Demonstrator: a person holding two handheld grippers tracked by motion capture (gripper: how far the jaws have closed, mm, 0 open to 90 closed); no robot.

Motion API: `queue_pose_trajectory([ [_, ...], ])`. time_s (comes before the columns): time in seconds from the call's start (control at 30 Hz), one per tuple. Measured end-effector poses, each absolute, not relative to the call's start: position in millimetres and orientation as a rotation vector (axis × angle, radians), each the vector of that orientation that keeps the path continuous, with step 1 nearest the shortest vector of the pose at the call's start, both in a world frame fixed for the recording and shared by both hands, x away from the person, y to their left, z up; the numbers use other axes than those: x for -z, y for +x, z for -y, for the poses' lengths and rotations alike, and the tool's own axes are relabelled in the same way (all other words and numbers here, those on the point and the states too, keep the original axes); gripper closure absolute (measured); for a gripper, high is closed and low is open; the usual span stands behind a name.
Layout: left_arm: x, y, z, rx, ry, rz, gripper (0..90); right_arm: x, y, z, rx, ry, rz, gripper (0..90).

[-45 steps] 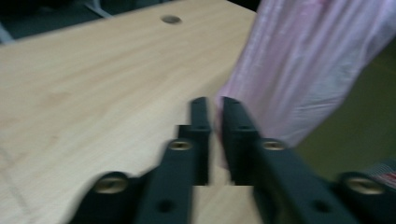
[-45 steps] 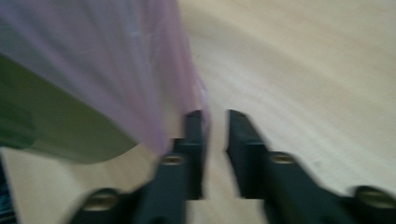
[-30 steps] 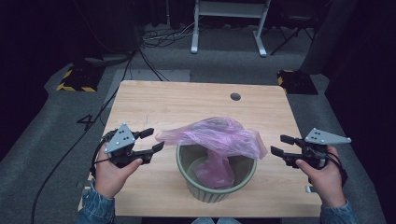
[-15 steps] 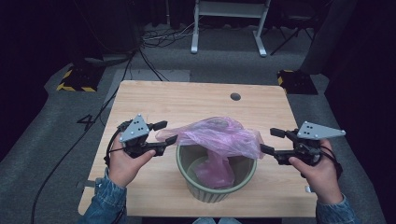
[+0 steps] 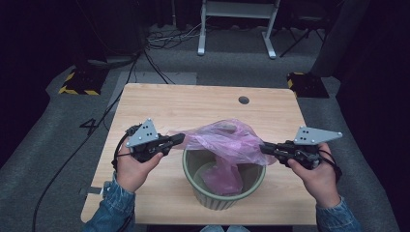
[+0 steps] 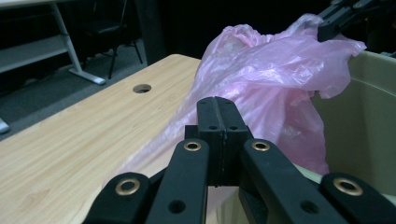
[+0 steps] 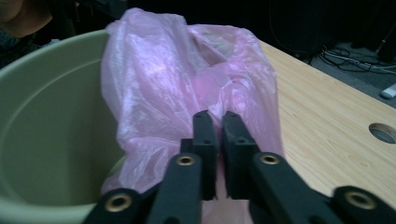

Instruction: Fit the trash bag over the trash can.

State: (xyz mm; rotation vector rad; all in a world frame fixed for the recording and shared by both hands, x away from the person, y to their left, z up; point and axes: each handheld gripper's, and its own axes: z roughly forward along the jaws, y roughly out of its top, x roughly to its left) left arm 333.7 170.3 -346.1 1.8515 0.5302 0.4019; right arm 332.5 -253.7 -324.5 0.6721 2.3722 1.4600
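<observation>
A thin pink plastic bag [image 5: 225,140] hangs partly inside a round green bin [image 5: 222,195] and bulges above its rim. My left gripper [image 5: 178,139] has just been closing and is shut on the bag's left edge. In the left gripper view the jaws [image 6: 217,109] meet, with pink film [image 6: 271,74] running out from under them beside the bin wall [image 6: 369,116]. My right gripper [image 5: 265,148] has also just been closing and pinches the bag's right edge. In the right gripper view the film [image 7: 177,70] runs from between its tips [image 7: 219,123] over the bin [image 7: 51,130].
The bin stands near the front of a wooden table [image 5: 193,104] with a round cable hole [image 5: 243,100] at the back. On the floor beyond are cables [image 5: 159,41], a white frame's legs [image 5: 237,29] and yellow-black striped blocks [image 5: 77,82].
Both grippers have moved inward to the bag's two sides and shut their jaws on its edges. The bag now spans between them above the bin.
</observation>
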Motion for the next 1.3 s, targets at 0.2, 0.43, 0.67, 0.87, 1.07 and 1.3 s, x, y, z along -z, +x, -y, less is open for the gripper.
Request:
queue_pose_trajectory([
  [0.2,343.5,322.9,-172.6,-0.430,1.872,-0.507,90.0,320.8,315.7,257.3,-1.469,0.620,-2.363,87.9],
  [0.43,340.3,337.2,-163.2,-0.463,1.854,-0.528,36.9,319.0,322.2,253.6,-1.479,0.605,-2.364,87.1],
  [0.67,340.1,351.9,-145.3,-0.398,1.877,-0.536,31.8,322.3,331.7,242.5,-1.480,0.590,-2.384,87.2],
  [0.87,342.4,356.0,-140.4,-0.358,1.944,-0.548,57.3,322.0,331.2,241.2,-1.494,0.581,-2.377,87.5],
  [1.07,334.3,337.3,-145.6,-0.442,1.916,-0.488,87.1,319.3,322.4,248.9,-1.490,0.590,-2.365,89.0],
  [1.3,337.7,310.4,-157.2,-0.423,1.882,-0.438,88.0,320.3,302.0,249.5,-1.488,0.538,-2.398,90.0],
])
